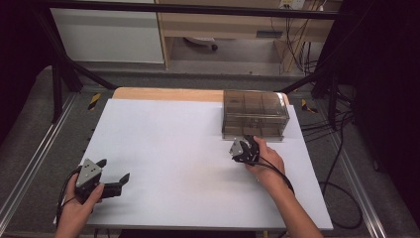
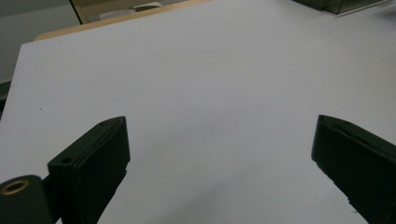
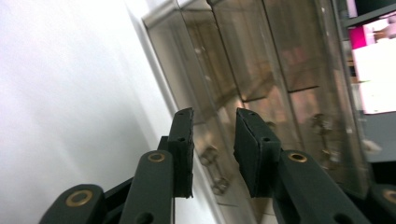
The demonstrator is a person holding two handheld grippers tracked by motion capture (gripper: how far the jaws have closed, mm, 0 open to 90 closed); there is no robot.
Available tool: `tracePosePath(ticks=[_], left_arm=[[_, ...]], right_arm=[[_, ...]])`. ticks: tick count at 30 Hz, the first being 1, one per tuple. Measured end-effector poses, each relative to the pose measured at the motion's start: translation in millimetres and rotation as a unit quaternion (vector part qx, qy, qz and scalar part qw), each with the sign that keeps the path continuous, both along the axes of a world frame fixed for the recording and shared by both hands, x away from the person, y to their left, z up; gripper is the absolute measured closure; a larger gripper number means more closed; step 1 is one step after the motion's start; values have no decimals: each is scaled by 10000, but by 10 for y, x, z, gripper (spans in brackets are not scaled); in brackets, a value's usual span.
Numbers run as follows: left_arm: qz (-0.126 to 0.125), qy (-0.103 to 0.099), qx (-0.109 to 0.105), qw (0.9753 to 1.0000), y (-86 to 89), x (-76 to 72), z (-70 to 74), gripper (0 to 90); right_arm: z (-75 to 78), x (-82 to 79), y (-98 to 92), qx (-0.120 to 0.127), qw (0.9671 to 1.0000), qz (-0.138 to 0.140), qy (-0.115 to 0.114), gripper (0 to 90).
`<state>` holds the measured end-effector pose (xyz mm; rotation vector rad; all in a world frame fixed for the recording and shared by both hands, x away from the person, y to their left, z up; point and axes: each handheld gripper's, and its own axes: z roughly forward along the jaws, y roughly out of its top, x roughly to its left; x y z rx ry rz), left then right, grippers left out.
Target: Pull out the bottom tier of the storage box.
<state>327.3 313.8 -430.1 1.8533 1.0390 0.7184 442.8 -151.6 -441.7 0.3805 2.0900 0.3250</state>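
Your left gripper [image 1: 113, 174] rests wide open and empty at the white table's [image 1: 188, 148] near-left corner, while your right gripper [image 1: 246, 144], jaws nearly closed on nothing, noses against the smoky drawer box [image 1: 255, 114] at the far-right edge.

Wooden desk [image 1: 223, 22] beyond grey floor [image 1: 198, 79]

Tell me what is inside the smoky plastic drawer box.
Through the tinted walls of the drawer box, dividers split it into compartments, and small metal handles show on its front drawers. The right gripper points at them. Any contents are too dim to tell.
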Motion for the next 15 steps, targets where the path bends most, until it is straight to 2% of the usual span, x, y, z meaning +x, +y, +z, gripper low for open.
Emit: tracePosePath(ticks=[3,6,9,12,15], left_arm=[[7,6,2,10000,-1,1,-1,44],[-1,9,5,10000,-5,3,-3,44],[-2,22,9,10000,-8,8,-7,44],[-2,21,-1,10000,-6,8,-6,44],[-2,26,-14,10000,-5,4,-5,44]], right_arm=[[27,12,-30,238,9992,61,327,631],[86,26,-82,599,9963,78,614,608],[122,38,-105,741,9948,64,697,578],[182,64,-138,969,9911,61,911,555],[227,81,-153,1243,9861,65,1103,517]])
